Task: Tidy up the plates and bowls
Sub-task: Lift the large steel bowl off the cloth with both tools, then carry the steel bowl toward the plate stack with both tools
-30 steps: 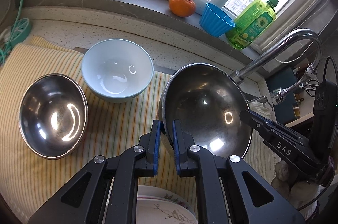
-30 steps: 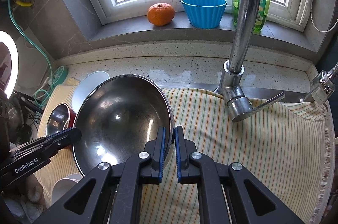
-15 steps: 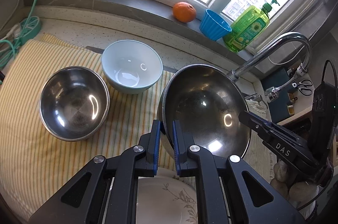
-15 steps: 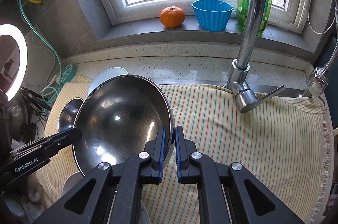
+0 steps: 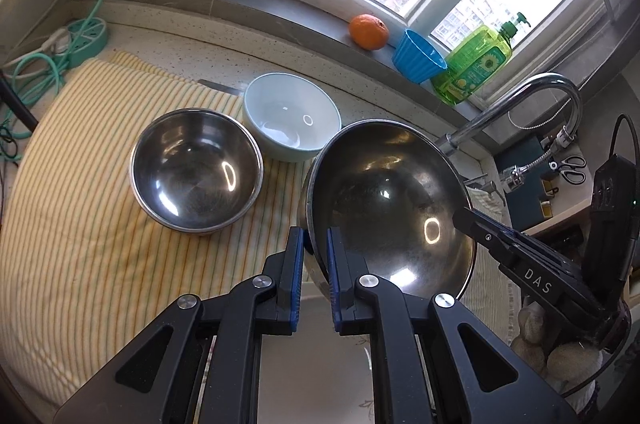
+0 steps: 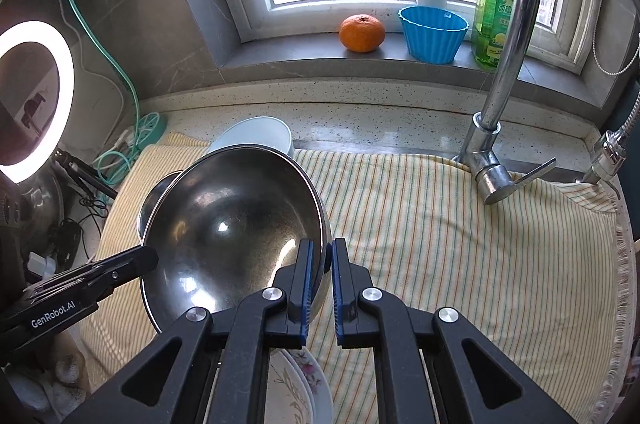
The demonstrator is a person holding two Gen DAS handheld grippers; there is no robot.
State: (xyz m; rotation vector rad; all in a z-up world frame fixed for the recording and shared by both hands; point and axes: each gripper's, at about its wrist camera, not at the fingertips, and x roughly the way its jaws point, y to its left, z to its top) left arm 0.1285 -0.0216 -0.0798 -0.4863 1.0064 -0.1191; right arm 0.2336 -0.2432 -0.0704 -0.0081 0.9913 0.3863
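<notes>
Both grippers held one thing: the large round stainless-steel bowl (image 5: 390,208), tilted and lifted off the yellow striped cloth (image 5: 80,224) that covered the counter. The left gripper (image 5: 313,276) was pinching the bowl's rim on the near-left side, w/ the thin steel edge between its blue pads. The right gripper (image 6: 320,288) was pinching the opposite side of the rim in the same way, so each gripper appeared in the other's view at the far edge of the bowl. Neither was spread; both were pressed onto the rim.

Ahead and to the left of the left gripper, the smaller round stainless-steel bowl (image 5: 196,170) stood upright on the cloth. Just beyond it, a pale blue ceramic bowl (image 5: 292,122) stood upright too; the two looked very close, but I could not tell if they touched. Under the right gripper, the edge of a white plate w/ flower print (image 6: 308,384) was visible, approx. directly below the held bowl.

As for progress, I judged the task to be in an early-to-middle stage. No bowl was nested in another, the three bowls were separate, and the plate lay apart from them. The big bowl was in the air, not yet placed anywhere. What was left, prob.: put the big bowl down, stack the smaller bowls by size, and gather the plates in one place. How many plates lay below the grippers was not clear, b/c the gripper bodies hid most of that area.
</notes>
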